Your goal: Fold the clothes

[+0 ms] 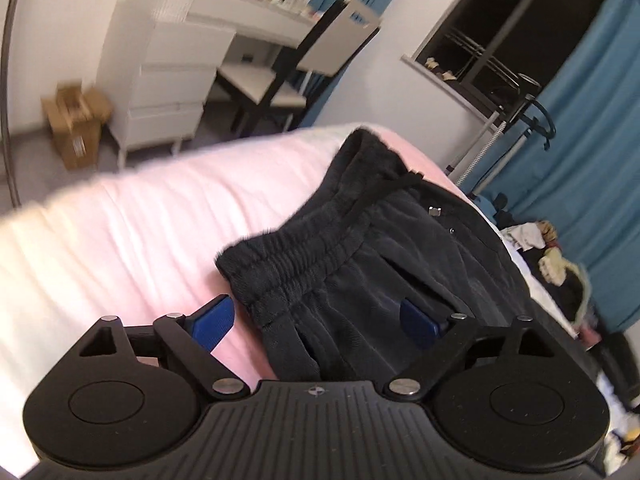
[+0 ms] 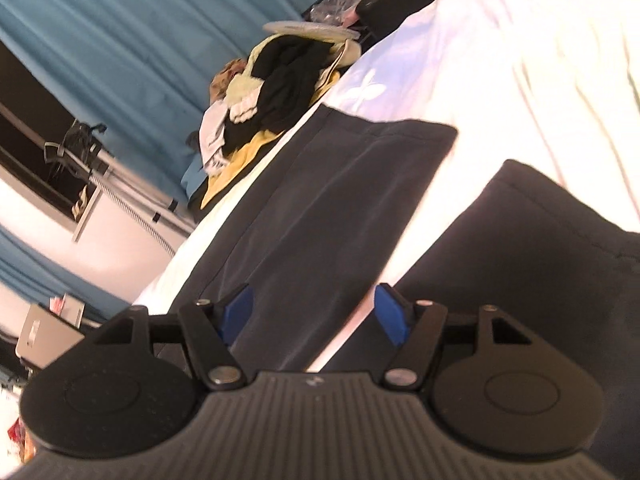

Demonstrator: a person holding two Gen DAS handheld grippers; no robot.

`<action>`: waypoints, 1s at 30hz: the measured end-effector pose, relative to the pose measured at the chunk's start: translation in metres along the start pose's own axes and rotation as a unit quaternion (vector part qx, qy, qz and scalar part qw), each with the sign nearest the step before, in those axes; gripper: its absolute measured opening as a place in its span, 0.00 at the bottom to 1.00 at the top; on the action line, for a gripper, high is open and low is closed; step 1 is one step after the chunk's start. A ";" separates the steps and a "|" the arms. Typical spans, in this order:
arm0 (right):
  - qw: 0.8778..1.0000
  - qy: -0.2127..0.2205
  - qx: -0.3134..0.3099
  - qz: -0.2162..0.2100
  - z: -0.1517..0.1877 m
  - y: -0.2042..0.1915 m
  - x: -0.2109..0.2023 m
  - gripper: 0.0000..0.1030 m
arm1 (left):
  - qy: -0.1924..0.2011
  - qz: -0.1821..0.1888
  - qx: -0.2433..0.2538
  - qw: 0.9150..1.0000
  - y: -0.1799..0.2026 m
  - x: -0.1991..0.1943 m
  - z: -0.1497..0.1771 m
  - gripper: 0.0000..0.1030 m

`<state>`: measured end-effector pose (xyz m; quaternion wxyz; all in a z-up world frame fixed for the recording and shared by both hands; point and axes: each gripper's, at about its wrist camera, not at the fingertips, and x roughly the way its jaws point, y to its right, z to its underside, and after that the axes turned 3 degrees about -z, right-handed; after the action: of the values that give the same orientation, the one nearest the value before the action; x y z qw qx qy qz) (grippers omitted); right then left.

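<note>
On pink bed [image 1: 120, 216]: black shorts [image 1: 400, 248] spread flat | my left gripper [image 1: 316, 320] and right gripper [image 2: 316, 312] both gape, empty | risk: pinching one layer, waistband [image 1: 296, 256] bunches.

Black fabric trousers [image 1: 400, 248] with a gathered elastic drawstring waistband lie flat on the pale pink bed sheet [image 1: 140, 220], legs spread apart.

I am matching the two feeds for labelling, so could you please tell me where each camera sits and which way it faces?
Left wrist: on the left hand-held gripper, open, facing the waistband of the black trousers on the pink bed sheet, desk and chair beyond.
Right wrist: on the right hand-held gripper, open, facing along the trouser legs toward a clothes pile.
Shared: trousers, sheet, blue curtains. No hand shows.
</note>
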<state>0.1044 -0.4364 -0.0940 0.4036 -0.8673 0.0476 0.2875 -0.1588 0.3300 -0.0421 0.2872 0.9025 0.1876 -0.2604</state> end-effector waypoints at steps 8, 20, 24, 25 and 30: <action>0.998 -0.014 -0.059 0.017 -0.031 0.013 0.007 0.68 | 0.044 0.087 0.101 0.990 0.133 -0.038 -0.010 0.92; 0.980 -0.063 -0.172 0.073 -0.082 0.113 0.014 0.78 | -0.047 0.202 0.251 0.946 0.343 0.047 0.109 0.93; 0.976 -0.085 -0.200 0.027 -0.075 0.127 0.023 0.63 | -0.072 0.191 0.282 0.937 0.366 0.084 0.152 0.93; 0.973 -0.082 -0.214 0.017 -0.071 0.124 0.023 0.61 | -0.078 0.188 0.290 0.935 0.371 0.093 0.163 0.93; 0.964 -0.043 -0.261 0.020 -0.063 0.110 0.009 0.18 | -0.101 0.174 0.308 0.930 0.376 0.124 0.191 0.93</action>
<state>0.1068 -0.5545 -0.1406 0.1593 -0.9284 -0.0293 0.3343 0.0542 -0.0520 -0.0887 0.0538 0.9339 -0.0917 -0.3414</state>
